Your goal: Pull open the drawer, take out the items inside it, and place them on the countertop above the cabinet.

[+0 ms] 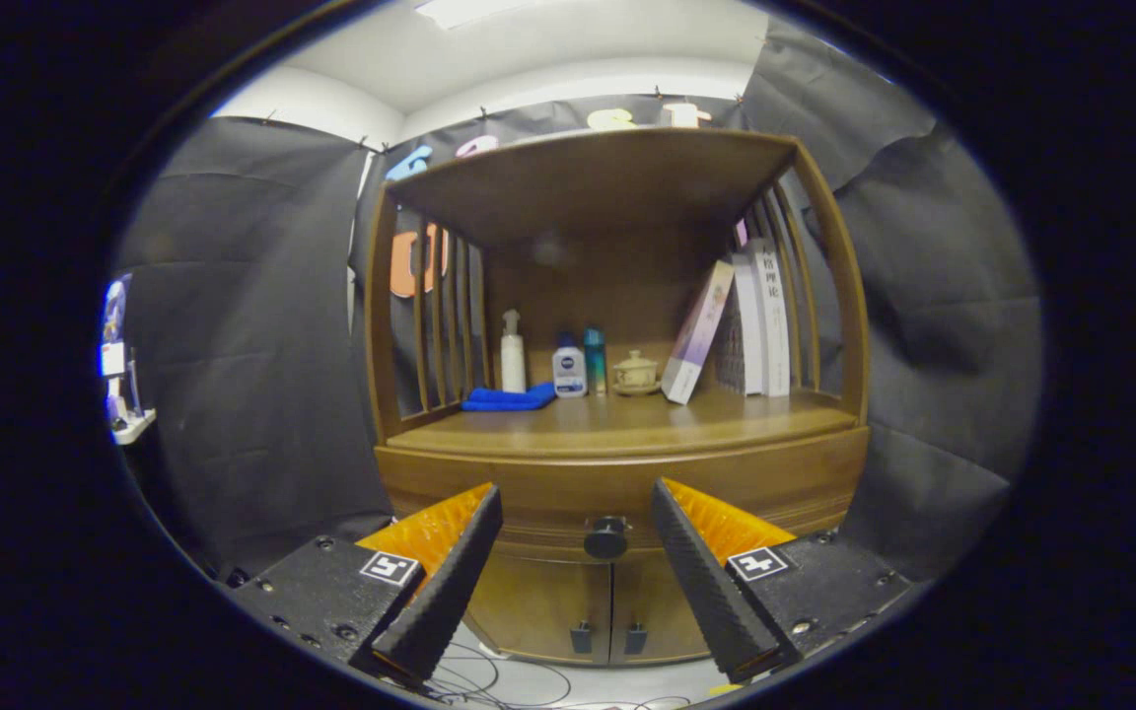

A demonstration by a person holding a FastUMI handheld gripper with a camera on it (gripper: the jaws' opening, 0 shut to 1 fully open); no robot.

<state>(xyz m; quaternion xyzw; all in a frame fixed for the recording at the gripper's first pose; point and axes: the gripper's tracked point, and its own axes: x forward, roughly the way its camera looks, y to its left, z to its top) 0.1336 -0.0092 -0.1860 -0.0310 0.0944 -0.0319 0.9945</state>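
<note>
The gripper [578, 493] faces the wooden cabinet [617, 296] with its fingers spread wide and grasping nothing. The drawer [548, 483] sits shut just under the countertop [627, 424], and its dark round knob [606, 537] lies in the gap between the two fingers, a little beyond their tips. What the drawer holds cannot be seen while it is closed.

The step in hand looks to be the approach to the knob, so the task is barely begun. To do it well, the person should keep the knob centred between the fingers while moving in, close both fingers squarely on it, then pull straight back along the drawer's run rather than at a slant, lest the fingers slip off so small a round grip.

Above the knob, the countertop already carries a folded blue cloth [509, 398], a white spray bottle [513, 355], two smaller bottles [579, 366], a small lidded pot [635, 373] and leaning books [750, 325]. The front strip nearest the knob is bare wood, likely the easiest landing place.
</note>
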